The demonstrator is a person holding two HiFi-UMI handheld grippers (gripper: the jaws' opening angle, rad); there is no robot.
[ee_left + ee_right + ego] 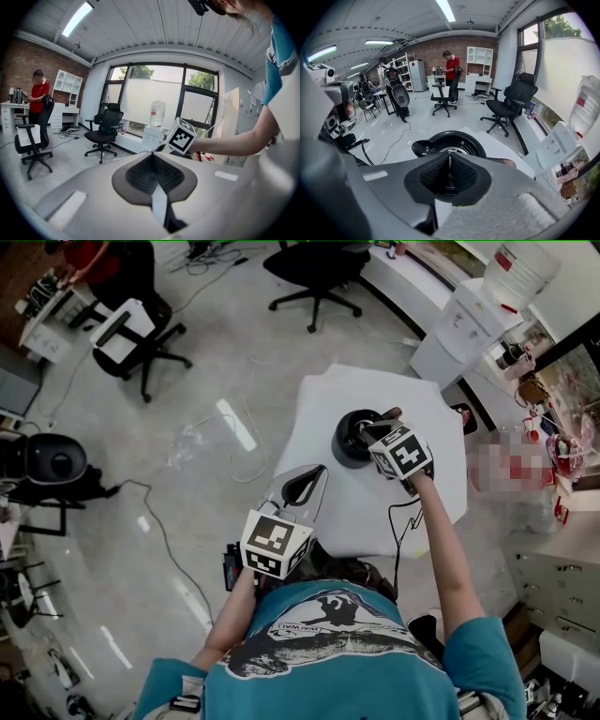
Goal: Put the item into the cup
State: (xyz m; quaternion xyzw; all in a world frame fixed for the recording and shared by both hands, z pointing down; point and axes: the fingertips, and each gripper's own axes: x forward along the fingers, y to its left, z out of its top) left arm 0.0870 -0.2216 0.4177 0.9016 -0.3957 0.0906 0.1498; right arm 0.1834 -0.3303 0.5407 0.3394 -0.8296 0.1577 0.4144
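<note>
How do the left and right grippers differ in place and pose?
The right gripper hangs over the black round cup on the white table; the left gripper is at the table's near edge. The right gripper tilts down toward the cup; the left gripper points level across the room. Both have jaws shut on nothing.

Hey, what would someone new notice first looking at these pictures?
Likely the black cup in the middle of the white table, with the right gripper poised just over it, jaws together. Next, the left gripper, also shut, at the table's near left edge.
</note>
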